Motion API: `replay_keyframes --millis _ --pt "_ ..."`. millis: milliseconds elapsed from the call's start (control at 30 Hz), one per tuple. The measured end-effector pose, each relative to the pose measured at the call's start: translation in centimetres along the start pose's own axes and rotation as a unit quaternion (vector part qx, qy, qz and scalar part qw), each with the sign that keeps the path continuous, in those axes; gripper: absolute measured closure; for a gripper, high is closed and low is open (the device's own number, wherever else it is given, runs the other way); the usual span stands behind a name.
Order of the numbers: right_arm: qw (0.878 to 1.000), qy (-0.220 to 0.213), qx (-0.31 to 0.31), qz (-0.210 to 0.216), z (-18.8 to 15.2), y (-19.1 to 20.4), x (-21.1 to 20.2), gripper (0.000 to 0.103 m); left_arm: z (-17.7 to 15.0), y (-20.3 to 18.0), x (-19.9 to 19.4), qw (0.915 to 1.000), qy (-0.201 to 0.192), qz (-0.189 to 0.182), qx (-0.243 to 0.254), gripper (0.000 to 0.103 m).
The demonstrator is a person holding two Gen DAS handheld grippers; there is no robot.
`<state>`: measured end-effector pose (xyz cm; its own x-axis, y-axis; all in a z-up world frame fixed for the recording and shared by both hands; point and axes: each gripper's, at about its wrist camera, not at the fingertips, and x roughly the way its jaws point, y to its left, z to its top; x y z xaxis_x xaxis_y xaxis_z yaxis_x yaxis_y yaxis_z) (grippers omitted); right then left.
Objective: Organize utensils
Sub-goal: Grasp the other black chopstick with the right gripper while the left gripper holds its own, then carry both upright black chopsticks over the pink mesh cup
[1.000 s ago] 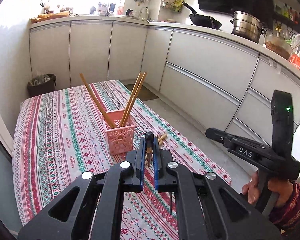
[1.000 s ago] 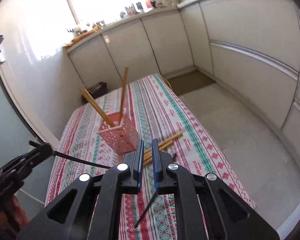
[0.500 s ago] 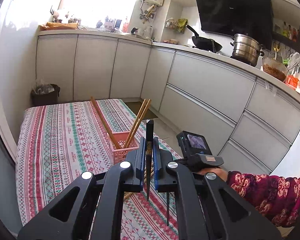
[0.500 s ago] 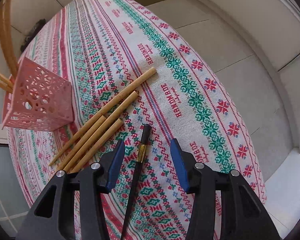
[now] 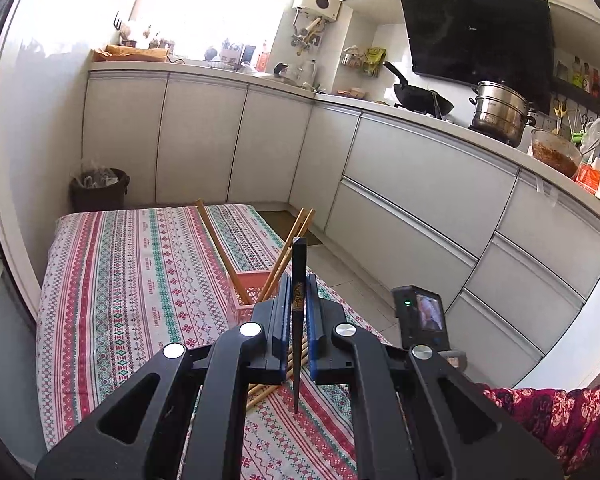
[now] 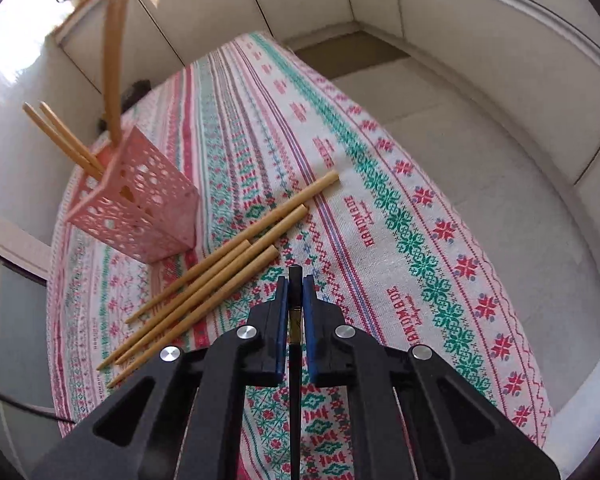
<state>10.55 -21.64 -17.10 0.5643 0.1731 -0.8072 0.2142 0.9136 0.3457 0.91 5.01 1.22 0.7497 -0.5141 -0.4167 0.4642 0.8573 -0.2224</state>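
The right gripper (image 6: 295, 300) tips steeply down over the tablecloth (image 6: 400, 216) — its jaws, having just closed, pinch a black chopstick (image 6: 295, 384) beside four bamboo chopsticks (image 6: 220, 276). The left gripper (image 5: 298, 308) clamps another black chopstick (image 5: 299, 276) upright before the pink holder (image 5: 248, 292). The cloth reads "HANDMADE".

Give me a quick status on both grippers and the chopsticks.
Left gripper shut on a black chopstick. Right gripper shut on another black chopstick. Four wooden chopsticks loose beside pink basket. Nothing blocking.
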Motion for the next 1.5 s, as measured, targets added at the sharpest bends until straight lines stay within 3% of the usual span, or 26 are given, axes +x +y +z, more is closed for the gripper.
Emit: replay_keyframes --millis 167,467,667,900,1100,1267,1500 --pt "0.996 -0.075 -0.021 0.046 -1.4 0.2 -5.2 0.096 -0.2 -0.4 0.1 1.0000 -0.003 0.001 0.001 0.097" --pt "0.970 -0.204 -0.078 0.106 -3.4 1.7 -15.5 0.096 0.8 -1.7 -0.6 0.9992 -0.039 0.009 -0.007 0.097" --pt "0.956 -0.248 -0.080 0.133 -0.8 2.6 -19.4 0.095 2.6 -1.7 -0.6 0.9978 -0.060 0.024 -0.013 0.097" --pt "0.933 -0.305 -0.096 0.164 4.7 5.1 -22.9 0.095 6.2 -1.5 -0.1 0.9948 -0.092 0.043 -0.012 0.097" --pt "0.916 -0.348 -0.109 0.166 8.9 7.5 -22.8 0.095 9.2 -2.0 0.8 0.9908 -0.125 0.051 0.007 0.097" --pt "0.918 -0.345 -0.102 0.164 10.9 8.5 -18.9 0.095 9.5 -1.4 3.8 0.9891 -0.129 0.070 0.005 0.097" --pt "0.920 -0.340 -0.109 0.164 10.9 9.7 -13.6 0.095 8.5 1.4 8.5 0.9907 -0.102 0.088 -0.022 0.097"
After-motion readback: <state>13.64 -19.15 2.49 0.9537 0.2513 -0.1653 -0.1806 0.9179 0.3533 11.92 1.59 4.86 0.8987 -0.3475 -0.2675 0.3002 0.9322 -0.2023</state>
